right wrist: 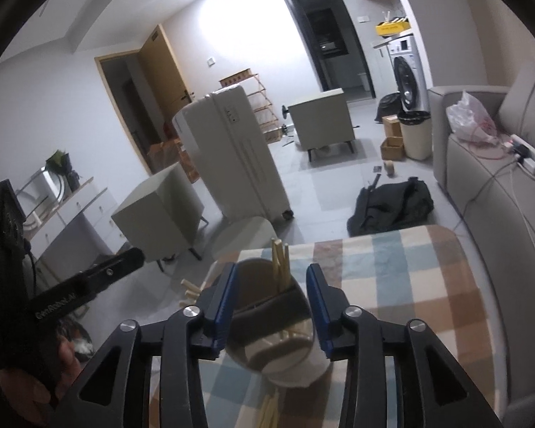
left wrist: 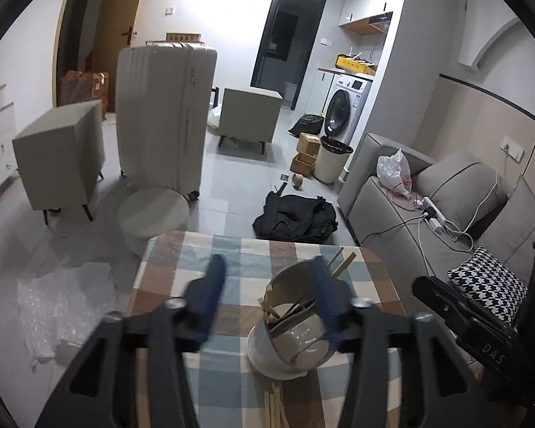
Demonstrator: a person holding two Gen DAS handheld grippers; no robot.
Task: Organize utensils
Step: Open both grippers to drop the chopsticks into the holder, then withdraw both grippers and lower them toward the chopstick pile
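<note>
A metal utensil cup (left wrist: 289,335) stands on the checked tablecloth (left wrist: 239,249) with several wooden chopsticks (left wrist: 342,262) sticking out of it. More chopsticks (left wrist: 276,406) lie on the cloth in front of it. My left gripper (left wrist: 267,285) is open; its right finger is over the cup's rim, its left finger over bare cloth. In the right wrist view the cup (right wrist: 271,328) sits between the fingers of my right gripper (right wrist: 271,292), which is open around it without clear contact. Chopsticks (right wrist: 280,264) stand in the cup; others (right wrist: 269,410) lie below it.
The small table ends close behind the cup. A grey sofa (left wrist: 428,196) stands to the right, a round stool (left wrist: 153,210) and a white suitcase (left wrist: 164,117) beyond the table, a black bag (left wrist: 296,217) on the floor. The other gripper's handle (left wrist: 460,317) is at the right.
</note>
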